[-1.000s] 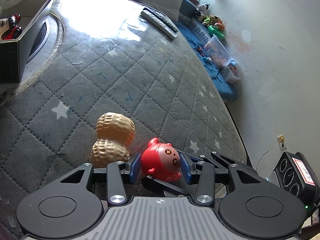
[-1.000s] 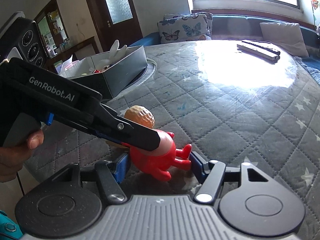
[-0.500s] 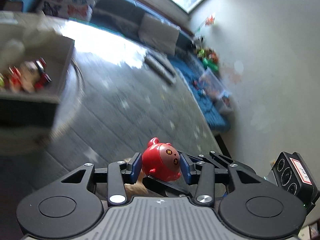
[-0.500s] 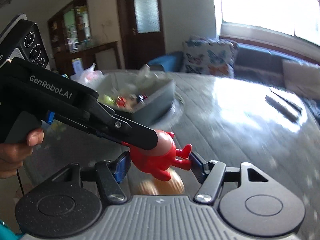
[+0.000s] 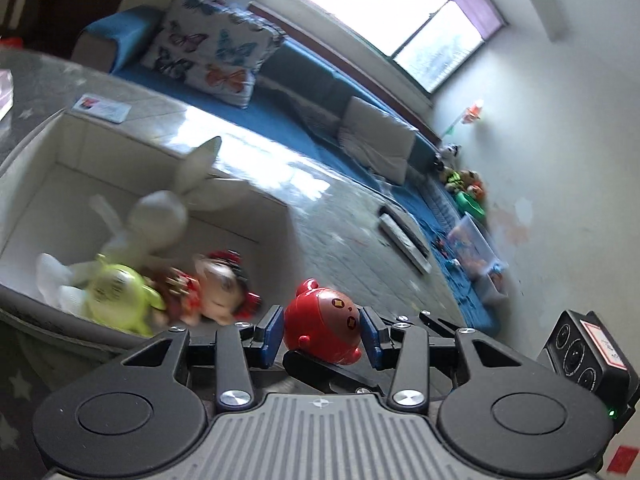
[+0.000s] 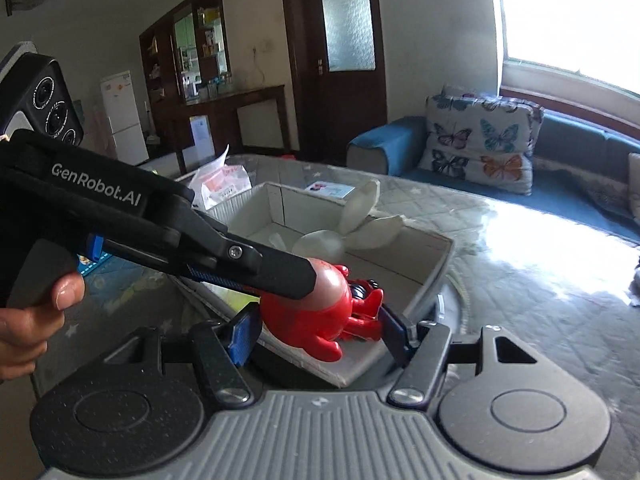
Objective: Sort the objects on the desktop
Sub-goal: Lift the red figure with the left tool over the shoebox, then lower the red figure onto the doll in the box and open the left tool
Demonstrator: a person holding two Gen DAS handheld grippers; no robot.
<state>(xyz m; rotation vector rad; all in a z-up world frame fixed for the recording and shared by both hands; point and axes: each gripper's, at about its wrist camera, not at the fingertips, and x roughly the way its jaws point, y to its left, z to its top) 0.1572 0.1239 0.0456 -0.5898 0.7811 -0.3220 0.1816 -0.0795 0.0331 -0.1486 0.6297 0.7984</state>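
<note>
Left gripper (image 5: 322, 330) clamps red toy (image 5: 322, 326) beside box (image 5: 256, 196); rabbit (image 5: 158, 216), yellow toy (image 5: 116, 292), doll (image 5: 218, 284) inside. Right gripper (image 6: 318, 330) brackets toy (image 6: 316, 312); contact unclear, left gripper (image 6: 240, 260) crosses in front, box (image 6: 432, 276) behind.

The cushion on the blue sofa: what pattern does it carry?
The cushion has coloured butterflies printed on a pale ground; the right wrist view shows it best.
</note>
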